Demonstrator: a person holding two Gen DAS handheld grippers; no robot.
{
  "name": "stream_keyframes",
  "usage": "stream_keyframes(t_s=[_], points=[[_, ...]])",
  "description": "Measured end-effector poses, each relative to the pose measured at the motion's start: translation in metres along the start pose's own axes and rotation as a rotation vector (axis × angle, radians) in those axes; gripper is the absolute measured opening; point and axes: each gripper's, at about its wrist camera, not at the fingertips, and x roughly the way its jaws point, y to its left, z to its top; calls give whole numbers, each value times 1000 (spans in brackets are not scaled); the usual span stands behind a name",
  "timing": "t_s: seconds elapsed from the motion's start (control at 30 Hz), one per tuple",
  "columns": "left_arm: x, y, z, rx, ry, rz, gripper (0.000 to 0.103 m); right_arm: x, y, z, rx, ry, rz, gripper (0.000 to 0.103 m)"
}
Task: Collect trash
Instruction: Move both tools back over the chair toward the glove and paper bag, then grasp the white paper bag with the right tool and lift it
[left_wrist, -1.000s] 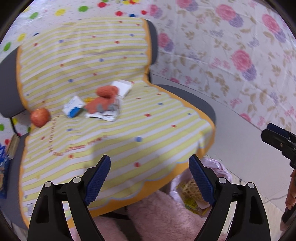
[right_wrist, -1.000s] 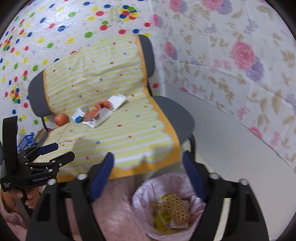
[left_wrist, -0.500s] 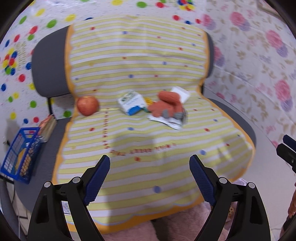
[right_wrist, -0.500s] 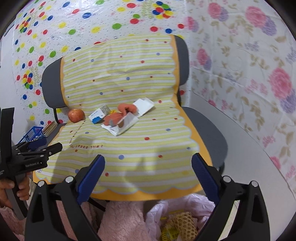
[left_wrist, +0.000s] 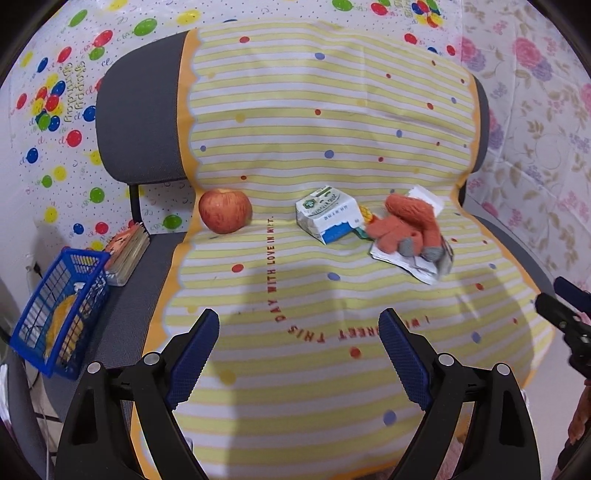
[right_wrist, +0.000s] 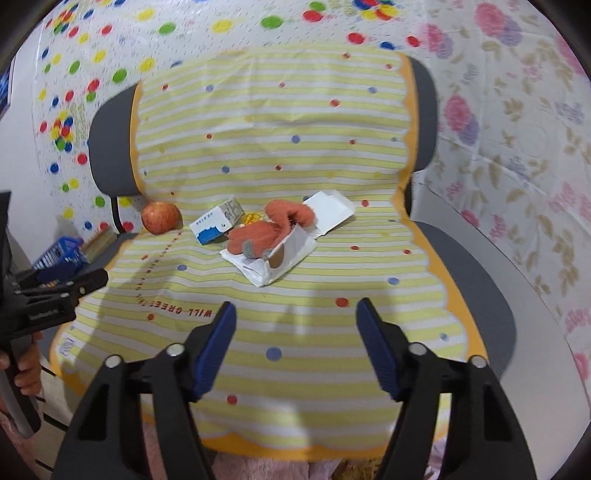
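Grey office chair (left_wrist: 140, 122), seat and backrest draped in a yellow-and-white striped cloth (left_wrist: 314, 122) with coloured dots, orange scalloped border and red lettering across the seat. At the back of the seat, left to right in the left wrist view: red apple (left_wrist: 224, 209); small white-and-blue carton (left_wrist: 327, 214) lying on its side; a scrap of yellow wrapper (left_wrist: 365, 213) just beside the carton; orange knitted glove (left_wrist: 406, 225) lying on crumpled white paper packaging (left_wrist: 413, 264); flat white box (right_wrist: 332, 210) behind the glove. On the bare grey seat edge left of the cloth, a blue wire basket (left_wrist: 59, 314) and a book or pad (left_wrist: 127, 251) beside it. Behind the chair, white sheeting printed with coloured balloons; to the right, floral-print sheeting. Pink fluffy material at the chair's front, low in the right wrist view. Left gripper (left_wrist: 299, 354) wide apart over the front of the seat, nothing between the pads. Right gripper (right_wrist: 297, 347) partly open after just closing some way, likewise empty, aimed toward the glove and paper.
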Motion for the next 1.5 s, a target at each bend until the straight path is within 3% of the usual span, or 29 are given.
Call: stream_keyframes(t_s=[0.13,0.23,0.43,0.63,0.67,0.7,0.73,0.8,1.0,1.23,1.5], points=[[21,1,4,4,10,7,88,33,5,5,-8,39,20,42],[34,5,7,3,24,10,88,54,10,7,-3,55,27,34],[48,11,16,-2,26,12,88,96,13,20,43,79,44,33],[56,16,17,-8,37,21,88,132,10,27,87,126,-1,33],[57,17,16,-10,40,22,88,136,7,27,102,138,6,31],[58,17,16,-10,43,23,88,137,5,26,110,142,17,22],[58,18,16,-9,45,23,88,137,4,26,113,143,28,11],[57,18,15,-7,45,23,88,131,3,26,101,135,31,3],[44,10,10,13,33,16,88,79,0,11,-9,128,8,3],[27,-17,1,66,21,-28,88,17,-27,-26,-50,157,-54,3],[21,-65,-7,153,27,-93,88,19,-53,-48,0,196,-106,3]])
